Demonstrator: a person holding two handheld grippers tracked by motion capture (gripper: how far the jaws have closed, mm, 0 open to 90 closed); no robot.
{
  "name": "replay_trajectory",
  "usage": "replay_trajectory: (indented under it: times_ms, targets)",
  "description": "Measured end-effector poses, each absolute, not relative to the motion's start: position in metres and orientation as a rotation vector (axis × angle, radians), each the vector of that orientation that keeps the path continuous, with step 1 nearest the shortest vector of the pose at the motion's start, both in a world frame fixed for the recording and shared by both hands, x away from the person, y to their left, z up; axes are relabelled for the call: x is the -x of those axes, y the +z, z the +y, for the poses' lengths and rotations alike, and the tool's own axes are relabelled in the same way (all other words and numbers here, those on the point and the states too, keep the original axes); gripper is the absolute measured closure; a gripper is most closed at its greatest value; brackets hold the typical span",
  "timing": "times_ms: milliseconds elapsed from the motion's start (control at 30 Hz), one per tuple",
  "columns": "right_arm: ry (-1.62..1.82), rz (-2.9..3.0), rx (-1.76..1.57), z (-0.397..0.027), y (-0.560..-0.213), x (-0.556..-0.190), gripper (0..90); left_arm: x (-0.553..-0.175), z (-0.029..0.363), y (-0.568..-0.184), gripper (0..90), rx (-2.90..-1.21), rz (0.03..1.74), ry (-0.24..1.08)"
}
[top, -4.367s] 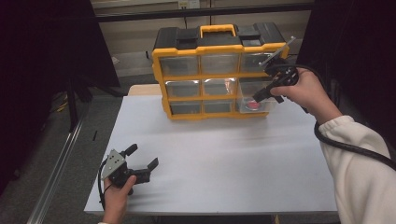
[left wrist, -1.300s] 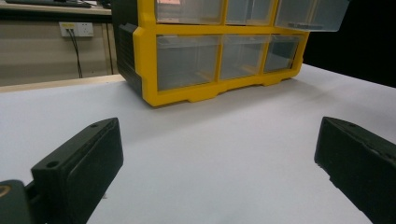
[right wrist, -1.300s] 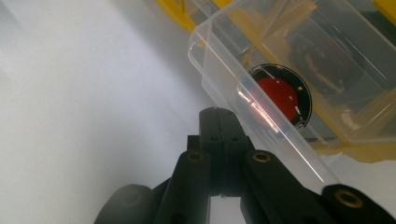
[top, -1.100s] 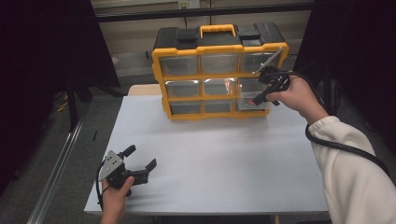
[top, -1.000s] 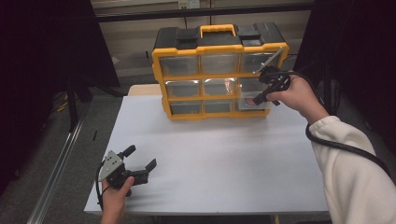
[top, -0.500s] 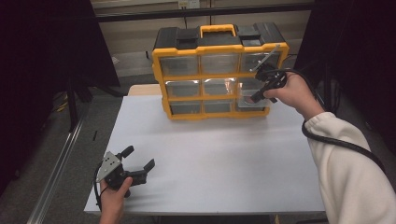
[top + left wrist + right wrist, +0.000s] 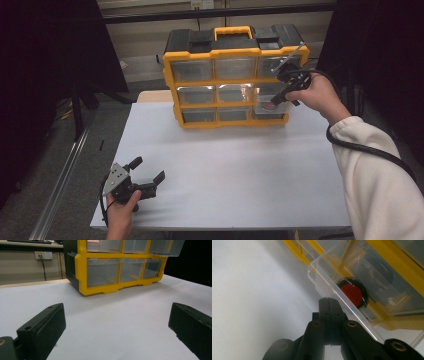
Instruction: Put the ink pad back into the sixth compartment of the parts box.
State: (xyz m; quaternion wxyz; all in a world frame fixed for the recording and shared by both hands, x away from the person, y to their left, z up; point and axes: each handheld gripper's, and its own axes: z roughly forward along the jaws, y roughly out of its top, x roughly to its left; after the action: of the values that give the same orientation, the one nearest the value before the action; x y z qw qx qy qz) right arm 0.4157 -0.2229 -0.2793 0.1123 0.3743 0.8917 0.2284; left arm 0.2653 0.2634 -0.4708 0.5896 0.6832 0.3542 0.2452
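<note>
Clear drawer [image 7: 342,290] pulled out — red disc [image 7: 352,293] inside; right gripper [image 7: 329,302] jaws closed, left gripper [image 7: 115,325] wide.

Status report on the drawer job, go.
Right gripper shut, jaws at the front wall of the pulled-out clear drawer. Red disc inside. Left gripper open, low over the table. Nothing in the way.

The organiser [image 7: 235,80] has a glossy yellow plastic frame under a matt black plastic top, and its drawers are clear, smooth plastic that catches the light; the pulled-out drawer [image 7: 342,297] holds a round disc [image 7: 352,293] with a matt red face and a dark rim. The table [image 7: 240,170] is smooth, matt white; the jaws of both grippers are matt black plastic, and the sleeve [image 7: 380,185] is soft cream fleece.
</note>
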Motion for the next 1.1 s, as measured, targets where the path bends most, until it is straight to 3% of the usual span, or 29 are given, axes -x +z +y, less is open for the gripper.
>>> replay_trajectory:
  times_ms: [1100]
  targets:
    - [0.659, 2.611, -1.110, -0.223, -0.289, -0.418, 90.0, -0.269, 0.260, -0.470, 1.2, -1.598, 0.805, 0.561]
